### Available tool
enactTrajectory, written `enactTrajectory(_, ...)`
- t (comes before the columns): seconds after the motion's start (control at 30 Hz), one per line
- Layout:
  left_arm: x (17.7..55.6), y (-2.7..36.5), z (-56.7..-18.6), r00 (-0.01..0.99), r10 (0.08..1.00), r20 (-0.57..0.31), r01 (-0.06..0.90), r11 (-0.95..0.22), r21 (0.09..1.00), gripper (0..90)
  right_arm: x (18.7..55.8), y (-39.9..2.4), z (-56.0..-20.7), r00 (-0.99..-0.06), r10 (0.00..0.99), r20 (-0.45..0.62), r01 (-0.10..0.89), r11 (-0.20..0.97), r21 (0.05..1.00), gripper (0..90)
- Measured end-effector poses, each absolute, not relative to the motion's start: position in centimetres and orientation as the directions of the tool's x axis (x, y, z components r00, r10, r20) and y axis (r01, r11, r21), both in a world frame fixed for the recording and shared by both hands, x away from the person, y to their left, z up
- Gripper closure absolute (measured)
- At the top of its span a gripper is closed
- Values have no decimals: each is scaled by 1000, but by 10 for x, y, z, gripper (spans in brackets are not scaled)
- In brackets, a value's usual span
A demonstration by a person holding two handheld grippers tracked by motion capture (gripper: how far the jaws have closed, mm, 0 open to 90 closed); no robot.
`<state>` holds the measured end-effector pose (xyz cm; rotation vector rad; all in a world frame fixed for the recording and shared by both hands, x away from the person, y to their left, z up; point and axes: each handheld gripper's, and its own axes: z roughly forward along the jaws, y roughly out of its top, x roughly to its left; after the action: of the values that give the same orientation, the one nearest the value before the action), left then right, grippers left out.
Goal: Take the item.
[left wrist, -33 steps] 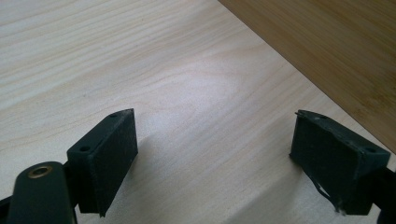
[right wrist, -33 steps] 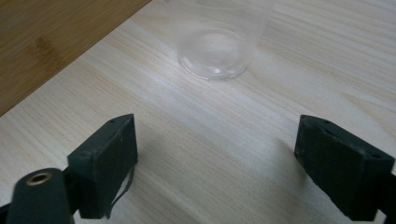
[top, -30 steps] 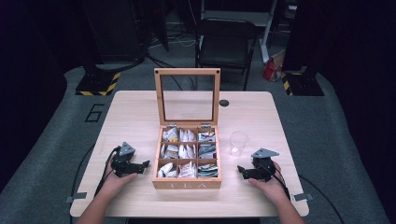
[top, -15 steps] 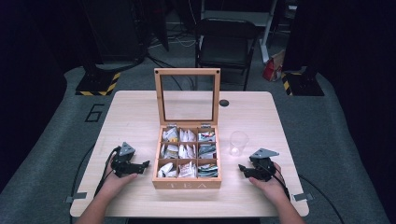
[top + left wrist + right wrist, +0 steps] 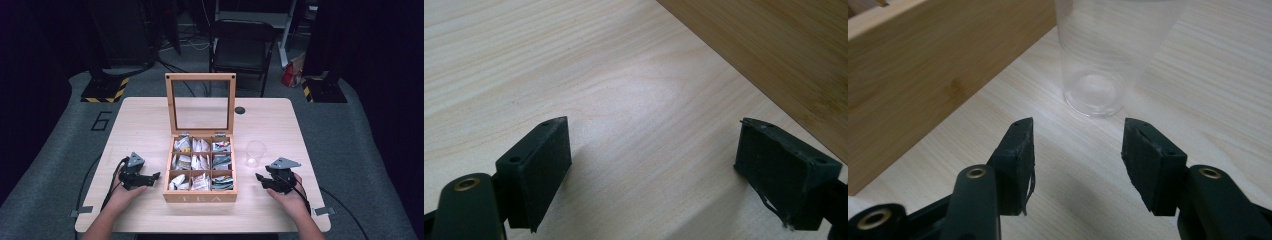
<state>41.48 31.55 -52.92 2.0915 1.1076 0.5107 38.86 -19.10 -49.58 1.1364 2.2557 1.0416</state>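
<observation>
The right gripper (image 5: 1075,150) is resting low on the pale wooden table (image 5: 150,120) with its 2 black jaws spread partly apart and holding nothing. The clear plastic cup (image 5: 1108,55) is standing upright straight ahead of those jaws, near but not touching, its round base just beyond the tips. In the high view, that cup (image 5: 255,153) is sitting just beside the right wall of the open bamboo tea box with the glass lid (image 5: 201,197), so the right gripper (image 5: 266,181) is plainly the nearer one. The left gripper (image 5: 150,178) is lying on the far side of the box, jaws wide open and empty, pointing at the box's side wall. The box's 9 compartments seem to be holding paper tea sachets, though they are small here.
</observation>
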Motion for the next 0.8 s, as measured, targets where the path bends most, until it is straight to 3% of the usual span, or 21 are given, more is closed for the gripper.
enactTrajectory(0.8,414,314,-530,547,837,3,560,-368,742,142,379,-168,-467,-696,716,-46,415,454,789,430)
